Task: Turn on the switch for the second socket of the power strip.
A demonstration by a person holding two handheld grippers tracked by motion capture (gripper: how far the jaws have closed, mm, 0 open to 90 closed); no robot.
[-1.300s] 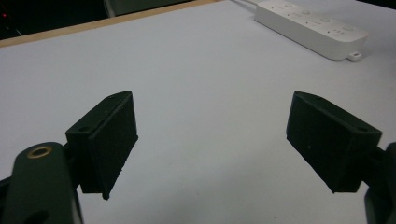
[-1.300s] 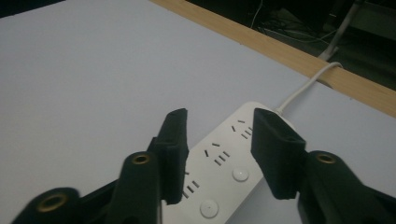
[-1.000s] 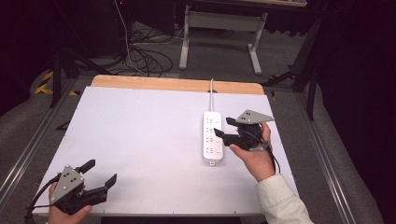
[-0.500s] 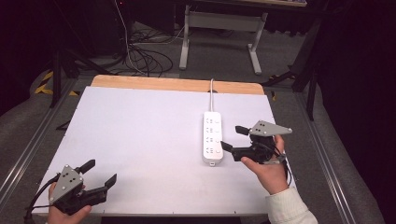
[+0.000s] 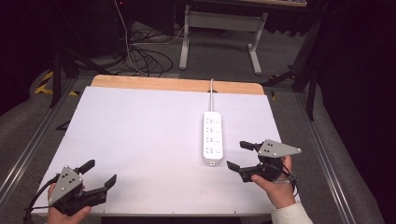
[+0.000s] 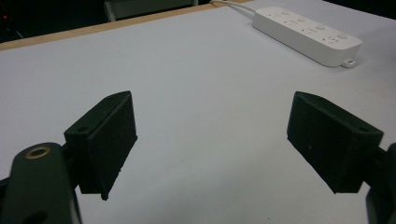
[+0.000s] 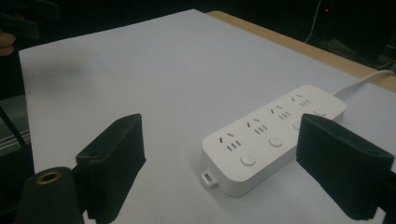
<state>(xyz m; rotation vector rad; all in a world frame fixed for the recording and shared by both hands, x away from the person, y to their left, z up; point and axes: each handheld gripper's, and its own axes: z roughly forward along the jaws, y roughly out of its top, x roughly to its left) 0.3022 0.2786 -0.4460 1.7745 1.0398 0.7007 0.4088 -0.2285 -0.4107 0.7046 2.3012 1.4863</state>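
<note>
1. Since the earlier high view, the right gripper (image 5: 243, 156) has drawn back from the power strip (image 5: 213, 137) toward the near edge of the table (image 5: 140, 121) and a little to the right. Its jaws have just been opening, with nothing between them. The strip itself lies where it did, and the left gripper (image 5: 101, 175) has not shifted.

2. The power strip, taken here as the landmark, lies flat on the white table, right of centre, its cord (image 5: 211, 87) running off over the far wooden edge.

3. The right gripper now hovers just off the strip's near end, slightly to its right, clear of it. In the right gripper view the strip (image 7: 275, 135) sits ahead of the wide-spread jaws, which hold nothing.

4. The left gripper rests well apart from the strip, at the table's near left corner. Its jaws stand wide and empty; in the left gripper view the strip (image 6: 308, 35) shows far off.

5. The step in hand looks like a release and retreat. To do it well, I would keep the jaws spread until fully clear, pull back level so no pad clips the strip's near end or its small tab (image 7: 209, 178), and leave the cord undisturbed.
</note>
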